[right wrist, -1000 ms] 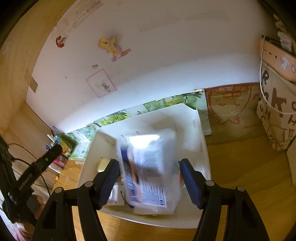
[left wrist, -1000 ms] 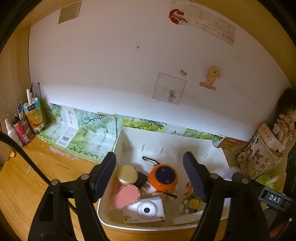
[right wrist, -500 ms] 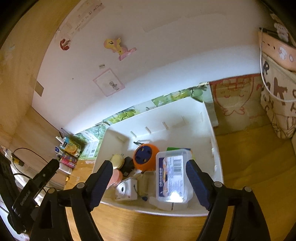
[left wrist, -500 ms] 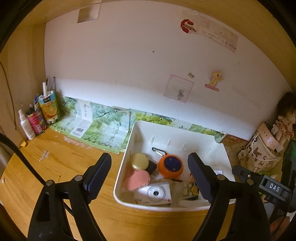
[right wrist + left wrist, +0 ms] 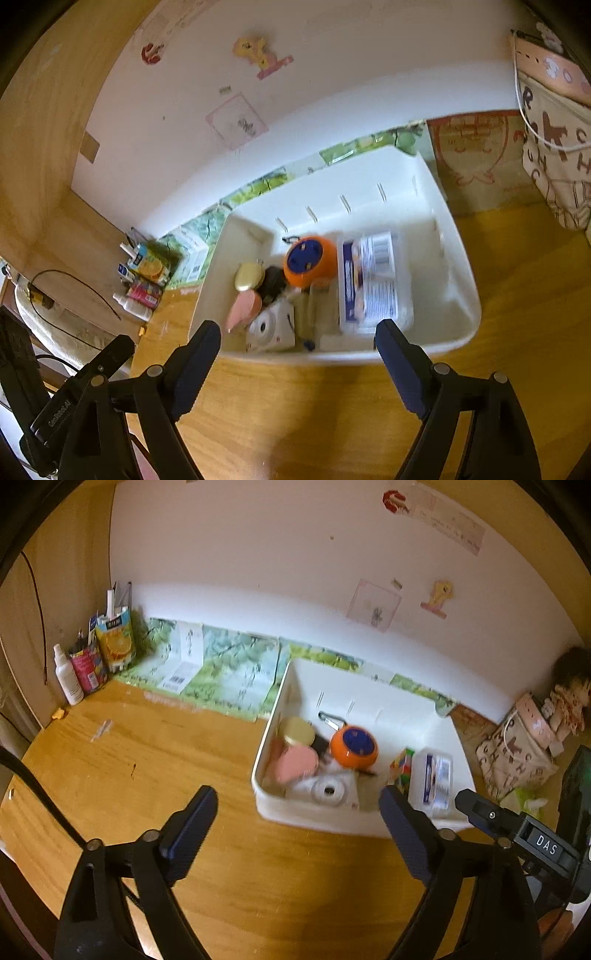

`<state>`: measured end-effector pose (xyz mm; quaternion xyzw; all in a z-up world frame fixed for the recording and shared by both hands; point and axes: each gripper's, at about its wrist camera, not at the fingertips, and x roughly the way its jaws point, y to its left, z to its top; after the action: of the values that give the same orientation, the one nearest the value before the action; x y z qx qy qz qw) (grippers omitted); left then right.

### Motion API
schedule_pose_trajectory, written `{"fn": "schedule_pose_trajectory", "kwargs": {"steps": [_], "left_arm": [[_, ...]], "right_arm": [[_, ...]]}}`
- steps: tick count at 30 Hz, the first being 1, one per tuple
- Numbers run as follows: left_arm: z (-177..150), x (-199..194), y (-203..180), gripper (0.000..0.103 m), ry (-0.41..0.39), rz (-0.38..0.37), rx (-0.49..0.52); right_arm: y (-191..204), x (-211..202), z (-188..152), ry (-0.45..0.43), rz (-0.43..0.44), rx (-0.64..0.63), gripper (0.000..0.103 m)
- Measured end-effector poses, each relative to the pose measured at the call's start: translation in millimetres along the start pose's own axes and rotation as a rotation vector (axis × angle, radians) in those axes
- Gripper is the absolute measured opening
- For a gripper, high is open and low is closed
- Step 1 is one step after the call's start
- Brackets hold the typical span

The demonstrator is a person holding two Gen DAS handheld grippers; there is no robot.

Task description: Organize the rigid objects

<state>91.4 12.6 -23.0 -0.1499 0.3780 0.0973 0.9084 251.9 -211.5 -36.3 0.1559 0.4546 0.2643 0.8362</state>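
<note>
both tools wide and empty over the bench, white bin packed

left tool and right tool are opening, nothing between the jaws. the clear plastic box lies in the white bin, just beside the orange round gadget, with the white camera near the front wall.

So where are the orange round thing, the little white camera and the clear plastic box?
orange round thing (image 5: 308,262): right wrist view, blue top face.
white camera (image 5: 271,326): right wrist view, front by lens.
clear plastic box (image 5: 373,280): right wrist view, labelled lid.
</note>
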Motion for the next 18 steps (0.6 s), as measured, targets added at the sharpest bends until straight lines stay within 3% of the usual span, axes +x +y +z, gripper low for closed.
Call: {"fn": "schedule_pose_trajectory", "kwargs": {"steps": [2, 4, 5, 10, 18], "left_arm": [[-8, 0, 3, 0.102, 0.025, -0.003, 0.015], [-14, 2, 6, 0.102, 0.05, -0.012, 0.017], [-18, 3, 10, 0.102, 0.073, -0.02, 0.01], [-35, 3, 23, 0.102, 0.157, -0.077, -0.013], [-54, -3, 37, 0.102, 0.237, -0.068, 0.087]], "right_arm": [[2, 1, -8, 0.01, -0.007, 0.007, 0.09], [4, 0, -17, 0.012, -0.018, 0.017, 0.102], [4, -1, -21, 0.01, -0.024, 0.02, 0.103], [10, -7, -46, 0.025, -0.08, 0.006, 0.103], [23, -20, -88, 0.087, -0.2, 0.029, 0.103]]}}
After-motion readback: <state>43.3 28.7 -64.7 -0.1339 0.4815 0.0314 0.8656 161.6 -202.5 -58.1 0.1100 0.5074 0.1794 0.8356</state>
